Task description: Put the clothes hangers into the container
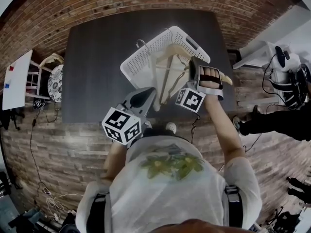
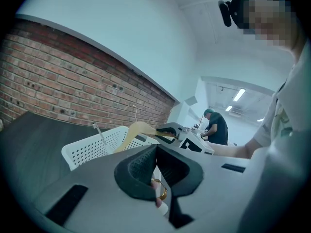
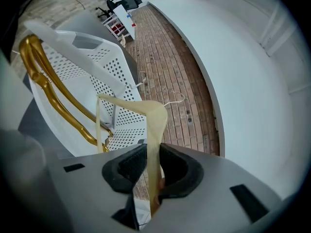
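A white perforated basket (image 1: 146, 57) stands on the dark table (image 1: 92, 72), and several hangers lie in it. My right gripper (image 1: 194, 64) is over the basket's right side, shut on a pale wooden hanger (image 3: 156, 123) whose arm runs between the jaws (image 3: 153, 152). The hanger's wire hook (image 3: 176, 99) points away from me. Lower in the basket (image 3: 114, 69) rests a gold hanger (image 3: 53, 89). My left gripper (image 1: 145, 97) hangs near the table's front edge, just short of the basket. Its jaws (image 2: 156, 152) are shut with nothing between them. From there I see the basket (image 2: 92, 147) and the pale hanger (image 2: 136, 130).
The floor around the table is brick. A white board (image 1: 17, 79) and a round patterned seat (image 1: 56, 83) stand to the left, and white equipment with cables (image 1: 286, 76) to the right. A person in dark clothes (image 2: 216, 126) stands far behind.
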A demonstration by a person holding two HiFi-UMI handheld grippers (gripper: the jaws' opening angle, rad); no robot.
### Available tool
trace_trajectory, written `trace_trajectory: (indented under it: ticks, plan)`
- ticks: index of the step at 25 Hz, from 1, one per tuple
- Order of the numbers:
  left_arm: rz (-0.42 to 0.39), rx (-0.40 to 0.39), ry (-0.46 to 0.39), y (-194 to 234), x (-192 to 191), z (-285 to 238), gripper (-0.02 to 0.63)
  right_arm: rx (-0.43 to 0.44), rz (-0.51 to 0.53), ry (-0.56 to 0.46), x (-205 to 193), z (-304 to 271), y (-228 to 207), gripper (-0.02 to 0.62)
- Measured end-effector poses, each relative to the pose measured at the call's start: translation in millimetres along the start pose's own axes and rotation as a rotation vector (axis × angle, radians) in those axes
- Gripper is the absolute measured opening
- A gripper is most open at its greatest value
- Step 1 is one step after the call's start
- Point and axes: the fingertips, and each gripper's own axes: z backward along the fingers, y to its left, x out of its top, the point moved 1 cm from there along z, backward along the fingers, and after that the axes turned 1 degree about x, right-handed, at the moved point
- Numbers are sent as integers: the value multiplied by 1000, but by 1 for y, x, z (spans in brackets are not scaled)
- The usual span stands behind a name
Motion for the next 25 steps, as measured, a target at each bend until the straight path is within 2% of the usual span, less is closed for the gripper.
trace_trajectory:
  ticks: [18, 25]
  plan:
    - [7, 29, 5, 17, 8, -15, 29, -15, 13, -78, 17, -30, 15, 107]
    - [3, 50, 5, 23, 12, -16, 29, -6, -22, -87, 15, -40, 19, 109]
